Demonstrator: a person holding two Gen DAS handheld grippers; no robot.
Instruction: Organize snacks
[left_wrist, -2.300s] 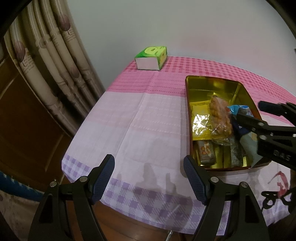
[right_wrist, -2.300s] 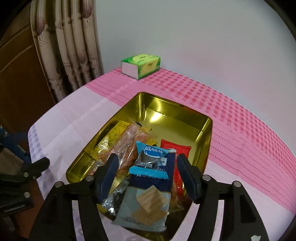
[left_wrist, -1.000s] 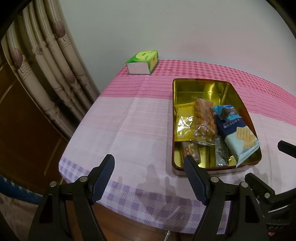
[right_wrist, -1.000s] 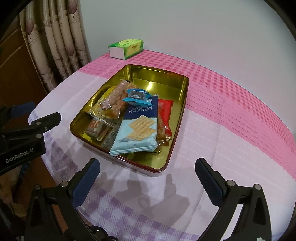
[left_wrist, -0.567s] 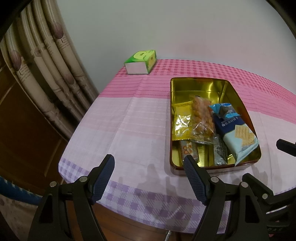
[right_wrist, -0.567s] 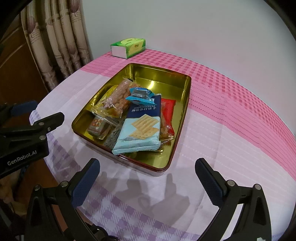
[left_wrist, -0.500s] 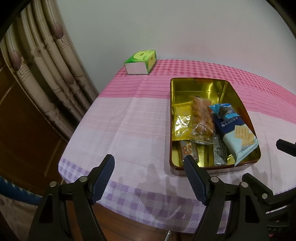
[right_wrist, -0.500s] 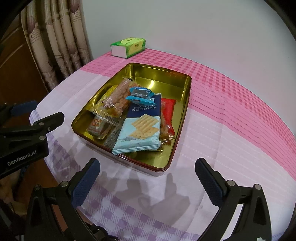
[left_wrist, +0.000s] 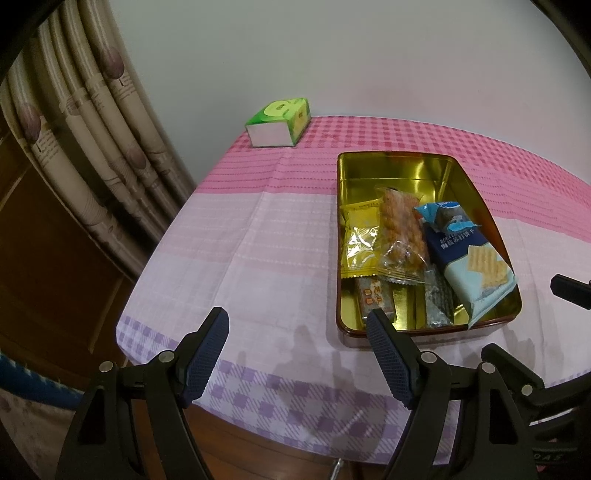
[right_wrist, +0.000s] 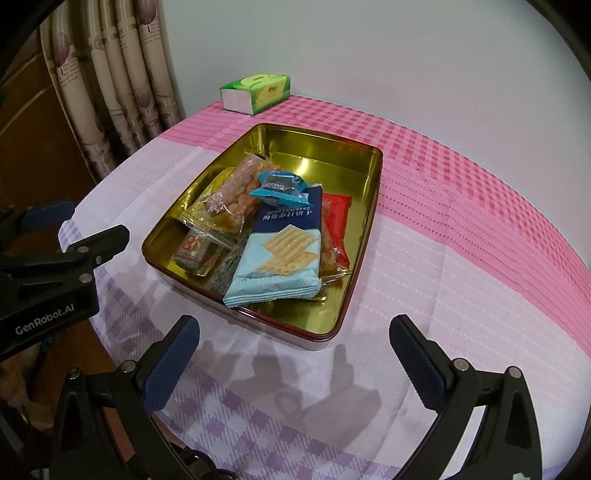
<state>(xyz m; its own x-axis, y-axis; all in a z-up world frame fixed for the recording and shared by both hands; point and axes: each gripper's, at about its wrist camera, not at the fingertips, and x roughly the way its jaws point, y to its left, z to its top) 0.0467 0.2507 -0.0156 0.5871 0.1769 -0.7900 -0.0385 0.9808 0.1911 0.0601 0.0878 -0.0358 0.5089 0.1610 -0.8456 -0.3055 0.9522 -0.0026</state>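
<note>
- The gold tin (right_wrist: 373, 192) sits on the pink and purple checked tablecloth (right_wrist: 461, 280), in the middle of the table.
- All the snacks I can see are inside the tin. The cracker pack (right_wrist: 280, 258) lies on top, and a small blue packet (right_wrist: 282, 188) rests at its far end.
- Beside them are a clear bag of orange snacks (right_wrist: 236, 192), a red packet (right_wrist: 334, 225), a yellow packet (left_wrist: 360, 240) and a little orange bar (right_wrist: 194, 251).
- The left gripper (left_wrist: 297, 356) hangs over the near edge of the table, its fingers apart with nothing between them.
- The right gripper (right_wrist: 295, 354) hangs just in front of the tin. Its fingers are wide apart and hold nothing too.
- No snack is left out on the cloth, so I think the putting-in step is done.
- Next, maybe nothing more is needed. If the pile should be neater, a gripper would have to go down into the tin and pinch one packet gently.
- A green tissue box (right_wrist: 256, 92) stands at the far edge, well apart from the tin.
</note>
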